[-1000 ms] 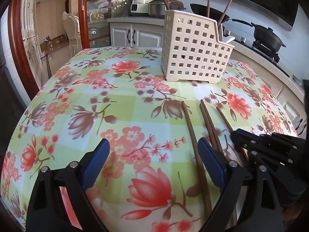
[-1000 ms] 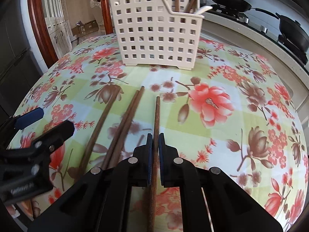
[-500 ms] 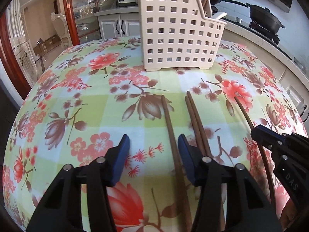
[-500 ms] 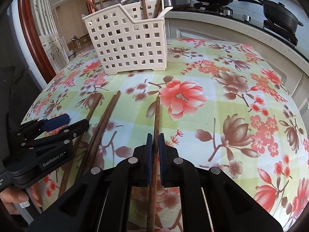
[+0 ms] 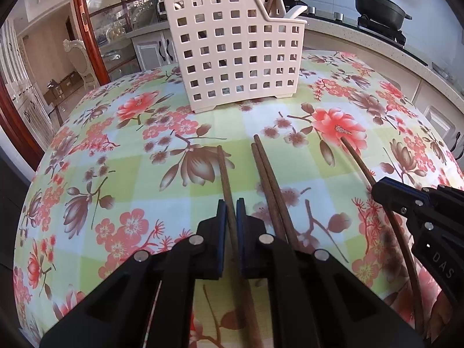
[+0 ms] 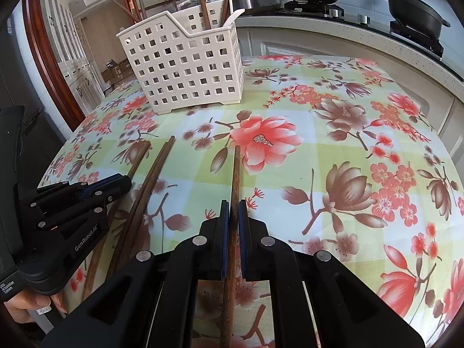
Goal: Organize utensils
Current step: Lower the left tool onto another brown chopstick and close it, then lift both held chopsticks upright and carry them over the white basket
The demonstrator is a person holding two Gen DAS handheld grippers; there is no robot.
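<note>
Left tongs (image 5: 231, 217) just closed onto leftmost chopstick (image 5: 224, 174); right tongs (image 6: 233, 217) clamping rightmost chopstick (image 6: 236, 174).

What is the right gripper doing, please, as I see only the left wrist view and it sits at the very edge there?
Observer: The right gripper has its jaws shut on a single chopstick, seen straight down its length.
Operator: Thank you. How does my left gripper look from that side?
Observer: The left gripper shows in profile. Its jaws have just been closing and are now shut on the leftmost chopstick.
Operator: Is anything standing in the utensil basket?
Observer: Yes, several chopsticks stand in the far compartments of the utensil basket.
</note>
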